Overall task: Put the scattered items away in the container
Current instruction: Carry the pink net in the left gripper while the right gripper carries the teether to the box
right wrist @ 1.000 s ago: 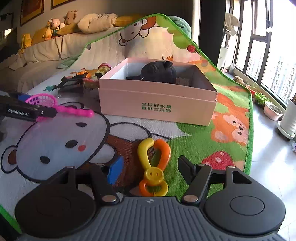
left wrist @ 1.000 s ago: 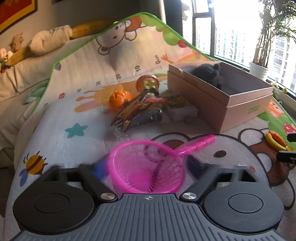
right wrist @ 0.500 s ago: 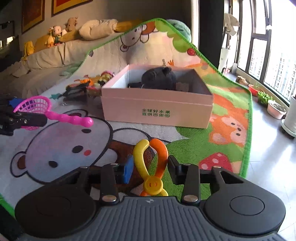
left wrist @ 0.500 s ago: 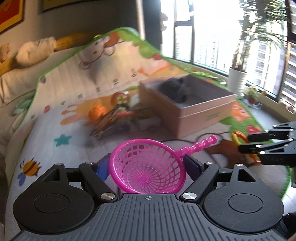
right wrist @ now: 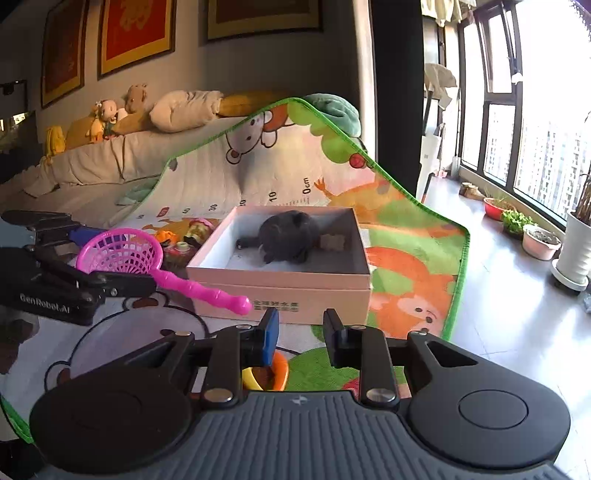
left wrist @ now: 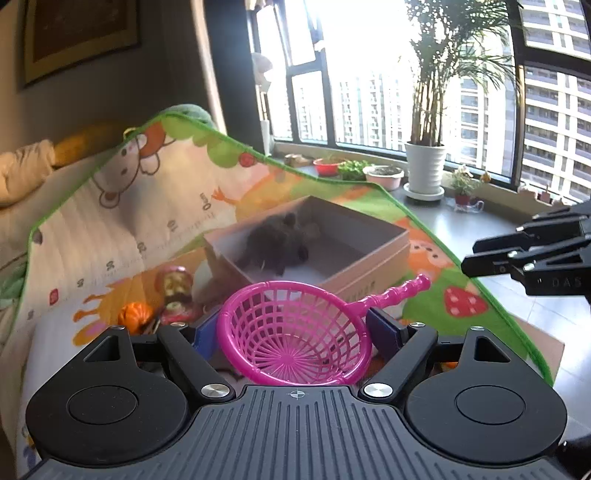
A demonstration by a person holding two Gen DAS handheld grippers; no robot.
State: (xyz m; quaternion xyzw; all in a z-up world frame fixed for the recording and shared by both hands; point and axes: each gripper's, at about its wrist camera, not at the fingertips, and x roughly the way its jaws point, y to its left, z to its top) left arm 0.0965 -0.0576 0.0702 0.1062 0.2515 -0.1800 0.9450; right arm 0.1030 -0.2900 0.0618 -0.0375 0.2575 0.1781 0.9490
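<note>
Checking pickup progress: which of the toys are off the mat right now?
The pink basket scoop, held between the left gripper's fingers; the orange pumpkin and others lie on the mat.

sunlit windows (left wrist: pixel 369 85), potted palm (left wrist: pixel 424 170), framed pictures (right wrist: pixel 136 33), sofa (right wrist: pixel 110 158)

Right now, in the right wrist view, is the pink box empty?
No: a dark plush toy lies inside the pink box, with a small brown object beside it.

Both hands rise off the mat: the left gripper (left wrist: pixel 293 328) carries the pink strainer (left wrist: pixel 295 332) up, the right gripper's (right wrist: pixel 301 328) jaws are closing (its orange-and-yellow toy (right wrist: pixel 266 373) sits low between them).
</note>
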